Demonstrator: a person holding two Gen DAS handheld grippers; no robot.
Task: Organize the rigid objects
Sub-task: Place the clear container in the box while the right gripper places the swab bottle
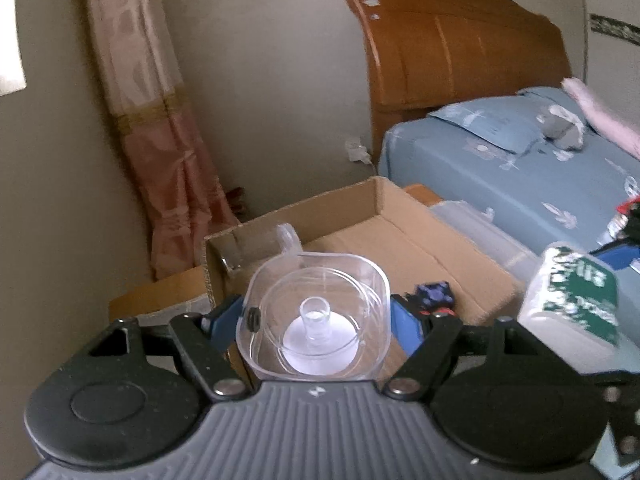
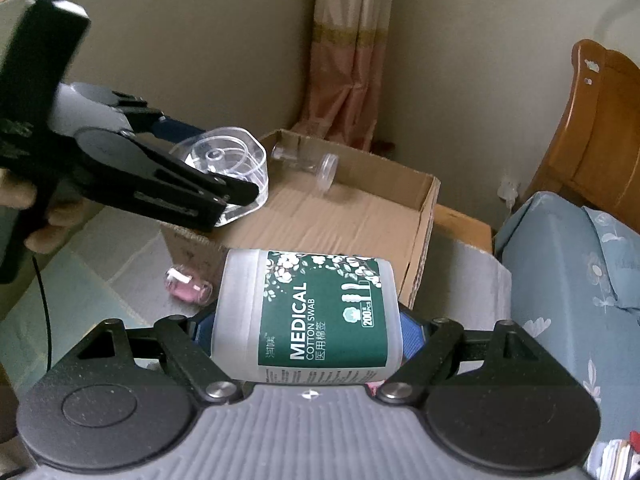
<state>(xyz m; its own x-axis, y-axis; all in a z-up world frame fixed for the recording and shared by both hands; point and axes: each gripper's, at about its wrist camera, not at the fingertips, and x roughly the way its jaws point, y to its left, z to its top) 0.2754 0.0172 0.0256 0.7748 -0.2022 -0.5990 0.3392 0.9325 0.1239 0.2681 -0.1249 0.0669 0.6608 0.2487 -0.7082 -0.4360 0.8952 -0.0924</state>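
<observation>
A bedroom corner, seen from two hand-held grippers. At far left a person's hand (image 2: 34, 216) holds the left gripper (image 1: 318, 320), whose blue-padded fingers (image 1: 224, 326) clamp the sides of a clear plastic container (image 1: 314, 316) — squarish with rounded corners, with a white disc and a small clear spout visible inside. It is lifted in the air over the near-left corner of an open cardboard box (image 2: 424, 216). Inside the box, toward its back wall, a small clear funnel-shaped piece (image 2: 316, 168) lies on its side. On the pale surface just in front of the box rests a small pink item (image 2: 188, 286); what it is cannot be made out. Lower centre, the right gripper (image 2: 306, 320) grips a frosted white tub lying sideways between its blue pads (image 2: 414, 330) — the tub (image 2: 308, 316) has a green label reading "Medical Cotton Swab". It is held in front of the box. A pink curtain (image 2: 352, 52) hangs behind. At right stands a bed (image 2: 560, 264) with blue floral bedding and a wooden headboard (image 2: 600, 120).
</observation>
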